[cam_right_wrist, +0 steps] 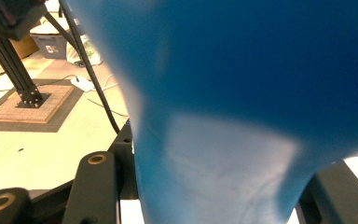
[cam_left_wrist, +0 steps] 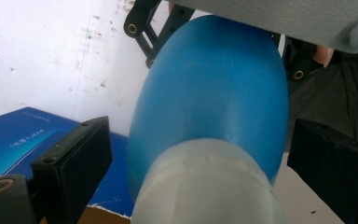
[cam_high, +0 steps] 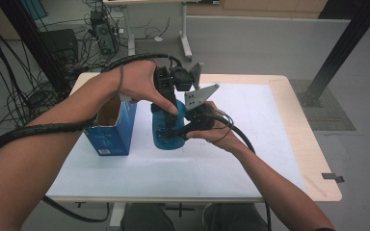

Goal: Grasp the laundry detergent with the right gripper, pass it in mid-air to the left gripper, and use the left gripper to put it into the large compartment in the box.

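Standing upright near the table's (cam_high: 250, 168) centre, a blue bottle (cam_high: 166, 134) w/ a whitish translucent cap end is worked by both grippers. Left gripper (cam_high: 168, 113) comes down from above; in the left gripper view its jaws sit apart on either side of the bottle (cam_left_wrist: 214, 88), pads (cam_left_wrist: 86, 149) clear of the cap. Right gripper (cam_high: 192, 127) meets the bottle from the right side; in the right gripper view the bottle (cam_right_wrist: 242, 70) lies between its jaws, but contact can't be told. Open blue carton (cam_high: 113, 127) stands just left of the bottle.
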